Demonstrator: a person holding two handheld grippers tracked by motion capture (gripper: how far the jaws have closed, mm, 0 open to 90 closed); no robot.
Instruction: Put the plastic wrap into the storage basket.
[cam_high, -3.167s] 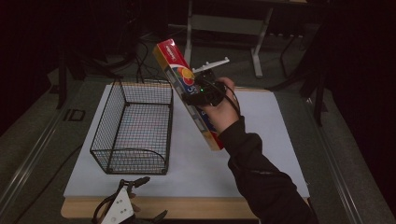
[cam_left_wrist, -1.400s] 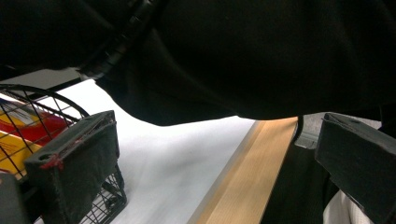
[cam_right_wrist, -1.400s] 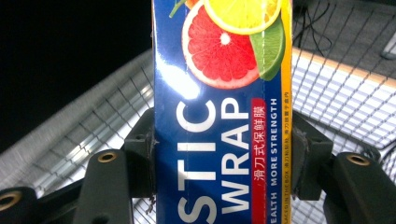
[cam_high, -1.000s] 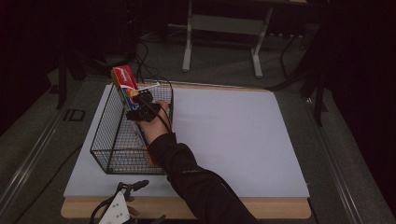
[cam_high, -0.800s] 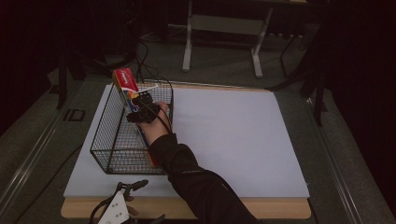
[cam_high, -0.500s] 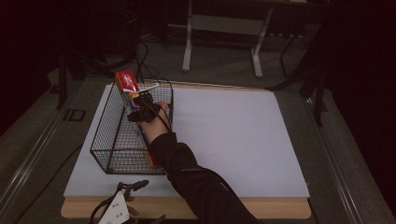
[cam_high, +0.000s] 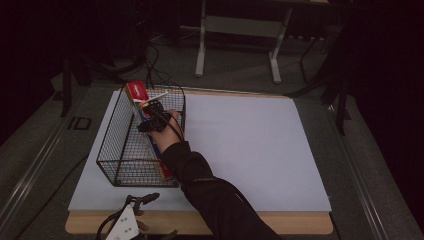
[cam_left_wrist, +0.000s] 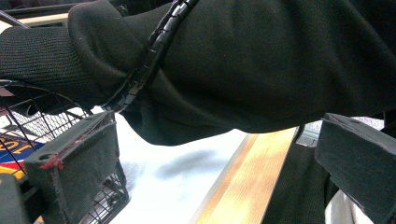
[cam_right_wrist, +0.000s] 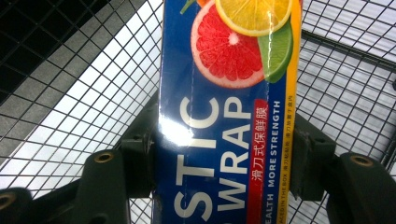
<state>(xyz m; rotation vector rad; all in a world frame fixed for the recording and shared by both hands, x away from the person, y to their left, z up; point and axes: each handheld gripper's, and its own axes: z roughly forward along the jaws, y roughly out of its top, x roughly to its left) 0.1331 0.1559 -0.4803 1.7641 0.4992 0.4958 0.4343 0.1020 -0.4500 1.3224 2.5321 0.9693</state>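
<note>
At the bottom left of the high view, your left gripper rests at the wooden table edge, jaws spread wide with nothing between them. Further up, your right gripper is clamped on the long blue plastic-wrap box with citrus print, held inside the black wire basket at the left of the white tabletop. Lower the box until it lies along the mesh floor, keeping its red far end clear of the back rim, and only then let go.
</note>
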